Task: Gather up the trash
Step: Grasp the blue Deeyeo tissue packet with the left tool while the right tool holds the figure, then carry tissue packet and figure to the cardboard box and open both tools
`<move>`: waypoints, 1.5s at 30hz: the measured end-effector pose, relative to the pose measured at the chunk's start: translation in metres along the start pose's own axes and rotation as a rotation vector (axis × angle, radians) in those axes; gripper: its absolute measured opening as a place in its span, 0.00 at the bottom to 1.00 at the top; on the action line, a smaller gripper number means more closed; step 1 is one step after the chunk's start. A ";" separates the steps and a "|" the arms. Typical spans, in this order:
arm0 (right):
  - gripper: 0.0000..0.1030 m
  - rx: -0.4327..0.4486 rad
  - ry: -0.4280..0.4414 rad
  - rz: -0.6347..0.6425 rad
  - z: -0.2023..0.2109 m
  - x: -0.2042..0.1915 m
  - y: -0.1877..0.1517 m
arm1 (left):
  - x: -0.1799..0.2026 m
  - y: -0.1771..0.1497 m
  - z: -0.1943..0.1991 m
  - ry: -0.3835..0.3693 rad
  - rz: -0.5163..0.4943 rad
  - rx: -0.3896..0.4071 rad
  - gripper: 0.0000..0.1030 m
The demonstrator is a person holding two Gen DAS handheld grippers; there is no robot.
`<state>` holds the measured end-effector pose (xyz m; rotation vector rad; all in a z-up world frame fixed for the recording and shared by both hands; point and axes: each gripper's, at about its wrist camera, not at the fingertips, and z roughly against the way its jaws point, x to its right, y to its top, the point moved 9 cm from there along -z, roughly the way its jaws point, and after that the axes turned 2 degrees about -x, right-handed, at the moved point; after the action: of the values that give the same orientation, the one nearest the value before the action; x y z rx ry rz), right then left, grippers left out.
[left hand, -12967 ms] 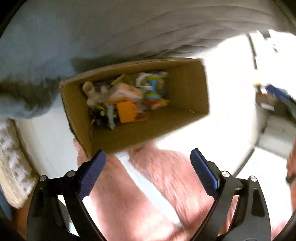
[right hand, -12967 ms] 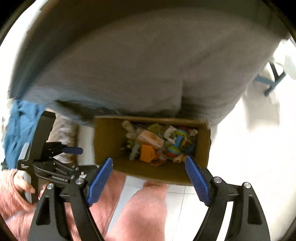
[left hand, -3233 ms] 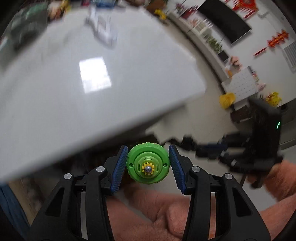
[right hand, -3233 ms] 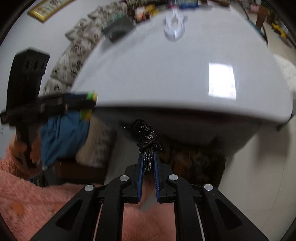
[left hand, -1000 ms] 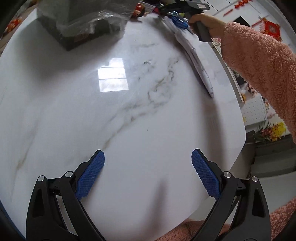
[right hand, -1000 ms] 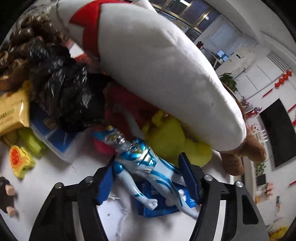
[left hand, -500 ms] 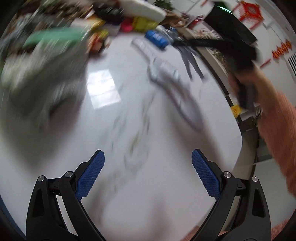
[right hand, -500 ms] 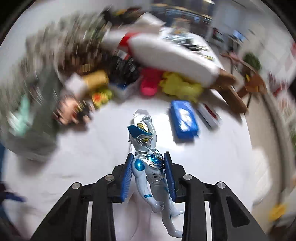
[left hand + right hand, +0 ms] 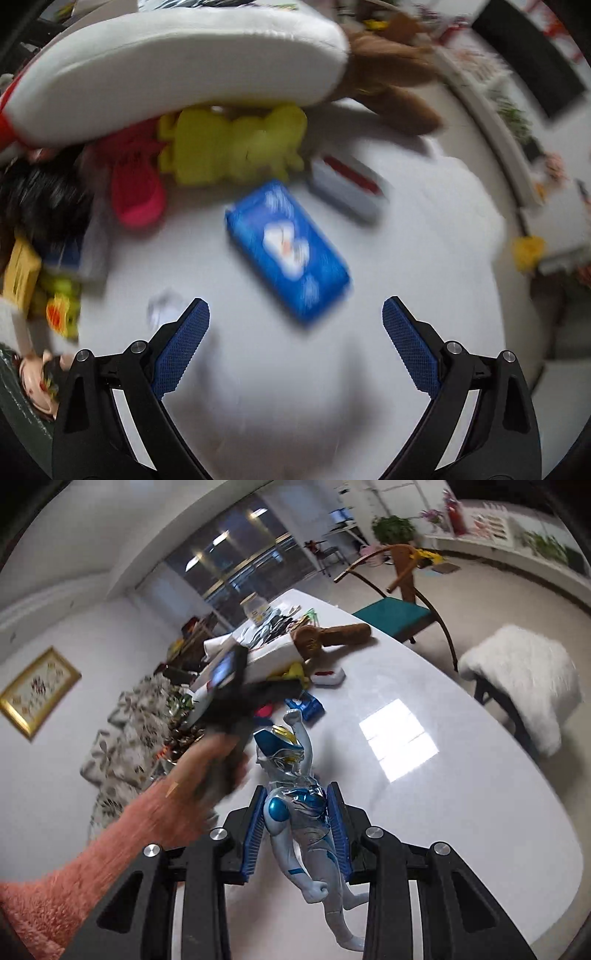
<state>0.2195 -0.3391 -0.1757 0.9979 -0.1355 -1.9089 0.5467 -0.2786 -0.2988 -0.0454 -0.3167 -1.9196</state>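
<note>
Right gripper [image 9: 297,825] — jaws clamped on the figure's [image 9: 295,805] torso, above the table [image 9: 461,794]. Left gripper [image 9: 295,332] — jaws wide apart, empty, above the blue pack [image 9: 288,247] on the table.

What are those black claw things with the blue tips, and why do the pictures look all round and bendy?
A person holds a grabbing tool in each hand, and each tool has a little camera that bends the picture. The left tool is open and empty above a white table, where a blue packet, a yellow toy and a big white plush lie. The right tool squeezes a silver-and-blue toy figure. The hand in the pink sleeve there holds the left tool.
</note>
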 end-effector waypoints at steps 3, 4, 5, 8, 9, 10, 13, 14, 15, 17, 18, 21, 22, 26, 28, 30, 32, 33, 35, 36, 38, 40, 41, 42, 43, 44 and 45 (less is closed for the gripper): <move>0.32 -0.005 0.009 -0.030 0.003 0.003 -0.015 | -0.001 0.011 -0.027 0.075 0.073 -0.070 0.90; 0.32 -0.007 0.006 -0.040 0.006 0.004 -0.020 | -0.003 0.013 -0.030 0.104 0.087 -0.072 0.88; 0.32 -0.009 0.007 -0.045 0.011 0.007 -0.024 | -0.005 0.016 -0.030 0.130 0.090 -0.060 0.77; 0.32 0.001 0.013 -0.057 0.021 0.009 -0.028 | -0.007 0.019 -0.021 0.154 0.091 -0.003 0.48; 0.32 0.010 0.014 -0.063 0.026 0.011 -0.028 | -0.007 0.017 -0.020 0.135 0.088 0.005 0.47; 0.32 0.017 0.017 -0.069 0.028 0.012 -0.026 | -0.008 0.010 -0.016 0.125 0.078 0.014 0.44; 0.32 0.031 0.026 -0.074 0.030 0.014 -0.023 | -0.009 -0.007 -0.009 0.066 0.086 0.019 0.42; 0.32 0.031 0.028 -0.069 0.029 0.012 -0.021 | -0.007 -0.016 -0.005 0.018 0.078 0.018 0.42; 0.32 0.030 0.026 -0.061 0.029 0.010 -0.021 | -0.005 -0.022 -0.001 -0.004 0.065 0.021 0.42; 0.32 0.020 0.034 -0.050 0.027 0.007 -0.022 | 0.001 -0.037 0.011 -0.059 0.029 0.039 0.42; 0.32 0.014 0.038 -0.045 0.026 0.006 -0.024 | 0.005 -0.050 0.022 -0.093 0.000 0.047 0.42; 0.32 -0.006 0.041 -0.023 0.025 0.003 -0.028 | 0.009 -0.081 0.056 -0.167 -0.049 0.101 0.42; 0.32 -0.020 0.044 -0.008 0.026 0.001 -0.031 | 0.010 -0.093 0.071 -0.192 -0.064 0.121 0.42; 0.32 -0.080 0.052 0.075 0.034 -0.006 -0.047 | 0.011 -0.151 0.128 -0.264 -0.113 0.189 0.42; 0.32 -0.125 0.067 0.118 0.039 -0.009 -0.061 | 0.009 -0.191 0.152 -0.284 -0.124 0.214 0.42; 0.32 -0.184 0.086 0.175 0.047 -0.011 -0.080 | 0.007 -0.232 0.171 -0.300 -0.141 0.226 0.42; 0.32 -0.229 0.103 0.227 0.054 -0.012 -0.095 | 0.005 -0.277 0.188 -0.273 -0.132 0.241 0.41; 0.32 -0.268 0.119 0.275 0.059 -0.013 -0.109 | 0.002 -0.290 0.190 -0.260 -0.123 0.247 0.41; 0.32 -0.329 0.144 0.343 0.067 -0.013 -0.131 | 0.002 -0.329 0.197 -0.235 -0.091 0.250 0.41; 0.32 -0.363 0.155 0.380 0.072 -0.011 -0.145 | 0.003 -0.362 0.203 -0.218 -0.062 0.259 0.41; 0.32 -0.416 0.175 0.437 0.081 -0.008 -0.170 | 0.006 -0.395 0.205 -0.206 -0.034 0.259 0.41; 0.32 -0.476 0.191 0.483 0.090 0.000 -0.200 | 0.013 -0.443 0.207 -0.181 0.000 0.262 0.38; 0.32 -0.496 0.186 0.503 0.092 0.006 -0.212 | 0.018 -0.456 0.202 -0.173 0.006 0.267 0.29; 0.32 -0.525 0.166 0.521 0.094 0.016 -0.227 | 0.022 -0.477 0.196 -0.167 0.033 0.257 0.25; 0.32 -0.543 0.159 0.515 0.094 0.023 -0.235 | 0.024 -0.497 0.193 -0.185 0.059 0.240 0.21; 0.32 -0.563 0.157 0.499 0.094 0.031 -0.244 | 0.029 -0.506 0.182 -0.184 0.073 0.230 0.21; 0.32 -0.586 0.152 0.485 0.092 0.040 -0.253 | 0.031 -0.517 0.162 -0.139 0.090 0.215 0.17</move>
<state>-0.0282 -0.2593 -0.2574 0.6295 0.2408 -1.3058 0.0389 -0.0966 -0.2395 -0.0498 -0.6036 -1.7871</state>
